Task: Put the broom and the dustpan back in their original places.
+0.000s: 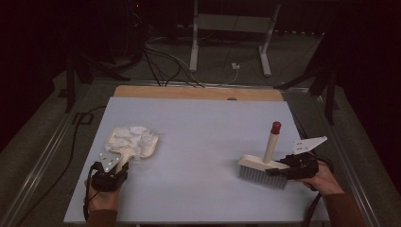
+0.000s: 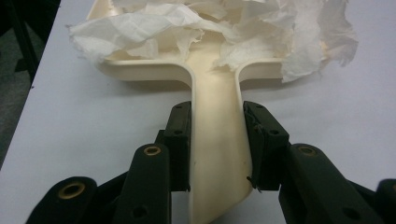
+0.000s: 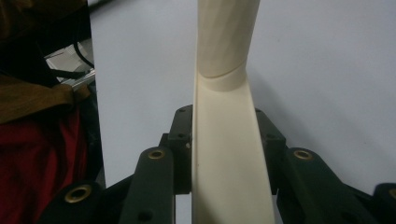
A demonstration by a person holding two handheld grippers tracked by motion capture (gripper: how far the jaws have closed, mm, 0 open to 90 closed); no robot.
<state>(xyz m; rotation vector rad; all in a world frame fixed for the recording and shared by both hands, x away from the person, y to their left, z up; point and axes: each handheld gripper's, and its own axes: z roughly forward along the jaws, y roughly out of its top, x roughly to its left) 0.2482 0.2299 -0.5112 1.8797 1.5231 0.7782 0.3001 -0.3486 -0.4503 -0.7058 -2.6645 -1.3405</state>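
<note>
The left gripper (image 2: 217,140) has its 2 black jaws pressed against either side of the cream handle of a dustpan (image 2: 215,93), pinching it just behind the point where the handle widens into the pan; in the high view this gripper (image 1: 112,171) sits near the front left of the table (image 1: 198,127), the person's left hand (image 1: 100,196) coming in from the bottom edge and pointing it forward and a little to the right. The dustpan (image 1: 146,150) lies flat on the pale blue tabletop and holds a heap of crumpled white tissue paper (image 1: 132,136), which in the left gripper view spills over the pan's right rim (image 2: 322,42). The right gripper (image 3: 224,140) is clamped on the flat cream back of a brush (image 3: 229,154), 1 jaw on each side; in the high view it (image 1: 283,169) is held low at the front right by the right hand (image 1: 321,179), aimed leftward. The brush (image 1: 260,168) rests bristles-down on the table, its handle rising upright to a red tip (image 1: 276,126), well apart from the dustpan, with bare table between them
</note>
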